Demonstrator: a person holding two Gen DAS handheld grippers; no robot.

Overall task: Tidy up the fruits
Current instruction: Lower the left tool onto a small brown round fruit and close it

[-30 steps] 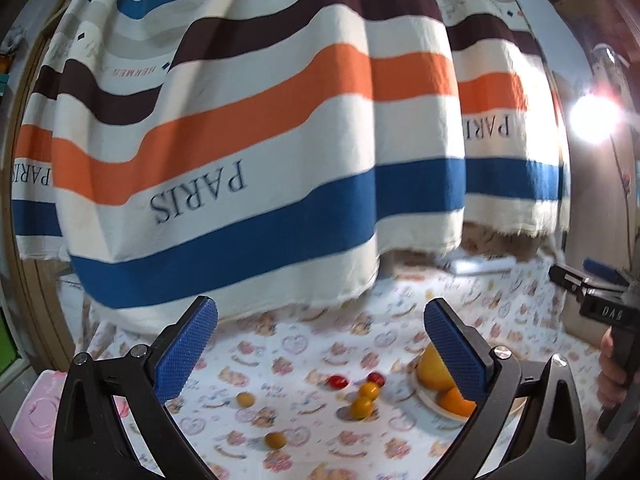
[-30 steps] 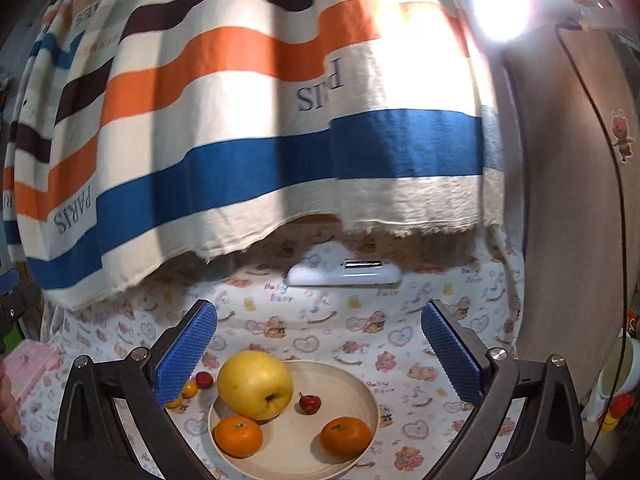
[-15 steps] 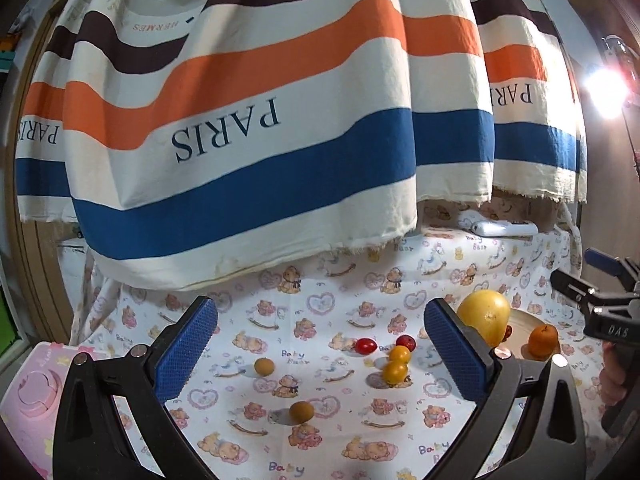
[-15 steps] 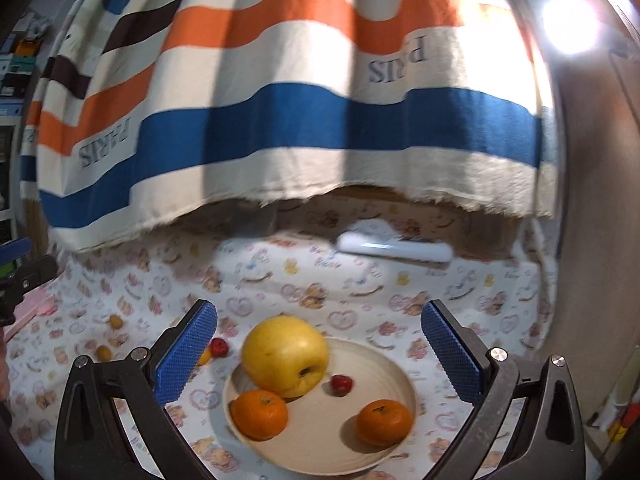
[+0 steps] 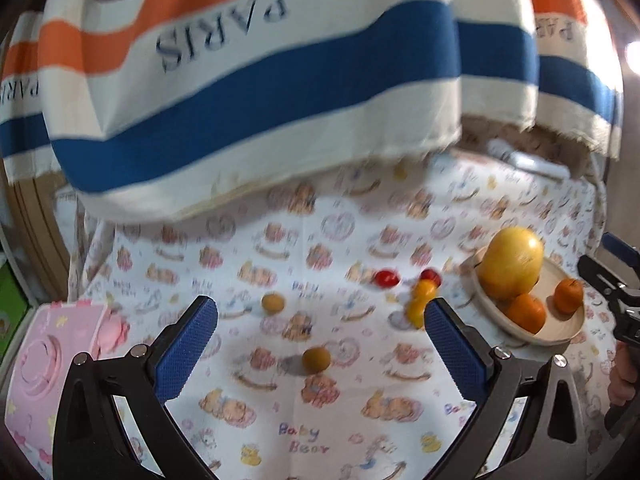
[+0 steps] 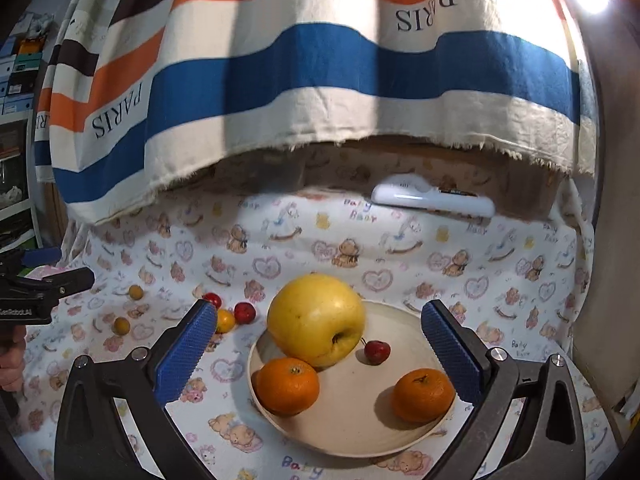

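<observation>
Both grippers' fingers are wide open, holding nothing. Left gripper [image 5: 320, 344] hangs over a small round fruit [image 5: 316, 359] on the cloth [image 5: 360, 420]. It looks light and rolls easily; pinch its middle.

one plate [image 6: 360, 436], one apple [image 6: 316, 318], two oranges [image 6: 287, 386], three red cherries [image 6: 377, 351]

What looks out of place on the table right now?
Several small fruits lie loose on the tablecloth left of the plate: two red, yellow ones, and two brownish-orange ones farther left. The apple, two oranges and one small red fruit sit in the plate. Nothing looks spilled or damaged.
</observation>
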